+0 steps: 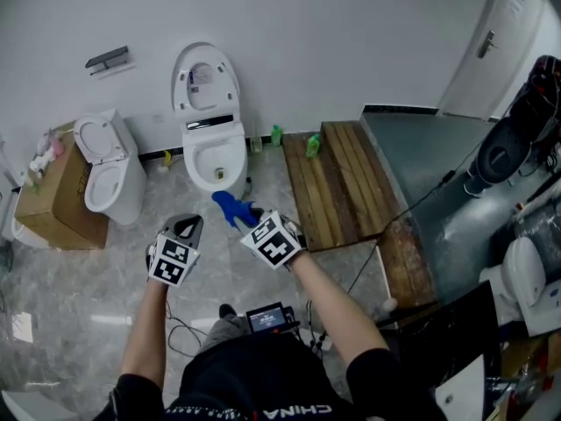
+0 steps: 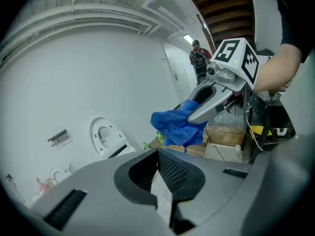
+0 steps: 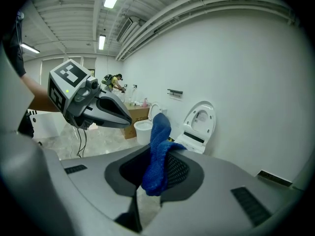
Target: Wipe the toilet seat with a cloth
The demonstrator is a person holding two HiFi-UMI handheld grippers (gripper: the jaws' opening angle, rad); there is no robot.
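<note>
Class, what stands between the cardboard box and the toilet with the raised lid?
A second, smaller toilet and a small yellow item on the floor; the head view shows both.

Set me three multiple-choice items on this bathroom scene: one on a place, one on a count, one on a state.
1. Where is the blue terry cloth?
A) on the floor
B) in the right gripper
C) on a toilet seat

2. How many white ceramic toilets stand against the back wall?
A) one
B) two
C) three

3. The lid of the toilet nearest the cloth is:
A) raised
B) shut
C) missing

Key:
1 B, the right gripper view shows its jaws clamped on the cloth.
2 B, one is straight ahead and one is beside the brown cardboard box.
3 A, it stands upright by the wall.
</note>
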